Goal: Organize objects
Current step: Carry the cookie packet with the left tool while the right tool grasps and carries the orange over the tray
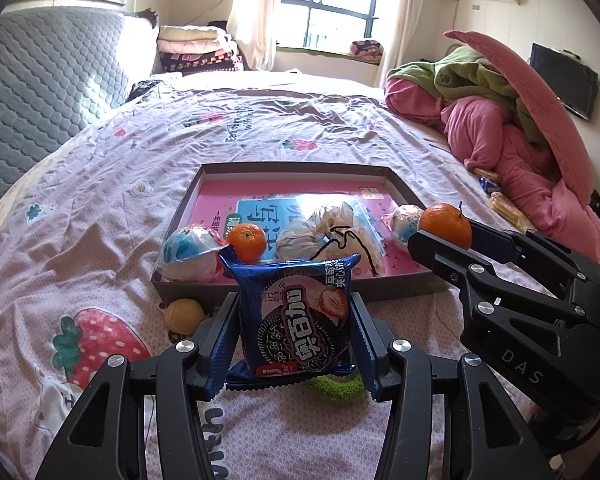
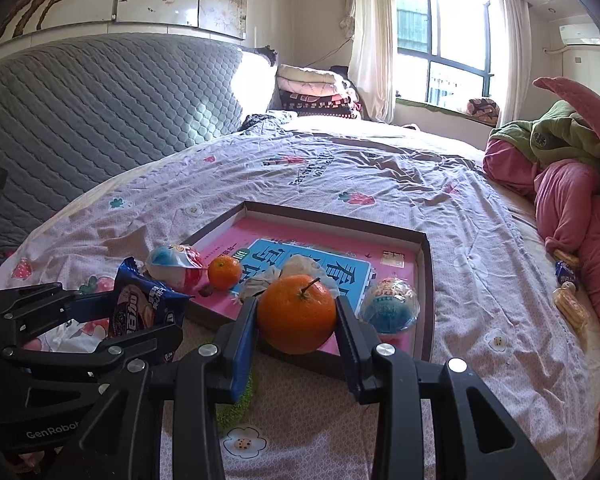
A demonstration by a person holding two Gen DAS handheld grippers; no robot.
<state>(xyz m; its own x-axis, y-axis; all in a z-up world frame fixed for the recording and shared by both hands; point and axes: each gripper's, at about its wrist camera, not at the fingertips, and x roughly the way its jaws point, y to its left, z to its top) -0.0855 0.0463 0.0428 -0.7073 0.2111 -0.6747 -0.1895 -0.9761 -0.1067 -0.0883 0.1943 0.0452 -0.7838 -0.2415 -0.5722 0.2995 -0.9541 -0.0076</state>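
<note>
My left gripper (image 1: 294, 334) is shut on a blue cookie packet (image 1: 298, 316), held upright just in front of the shallow cardboard box (image 1: 300, 286). My right gripper (image 2: 296, 334) is shut on an orange with a stem (image 2: 296, 314), above the box's near edge (image 2: 308, 364); the same orange (image 1: 446, 224) shows at the right in the left wrist view. Inside the box lie a pink and blue book (image 1: 260, 210), a second small orange (image 1: 246, 242), a white crumpled bag with a black cord (image 1: 328, 236) and two round wrapped snacks (image 1: 190, 254) (image 2: 388, 306).
A yellow ball (image 1: 183, 315) and a green fuzzy ring (image 1: 336, 388) lie on the bedsheet before the box. Wrapped biscuits (image 2: 570, 308) sit near the pink and green bedding pile (image 1: 512, 120) at right. A grey quilted headboard (image 1: 40, 92) rises at left.
</note>
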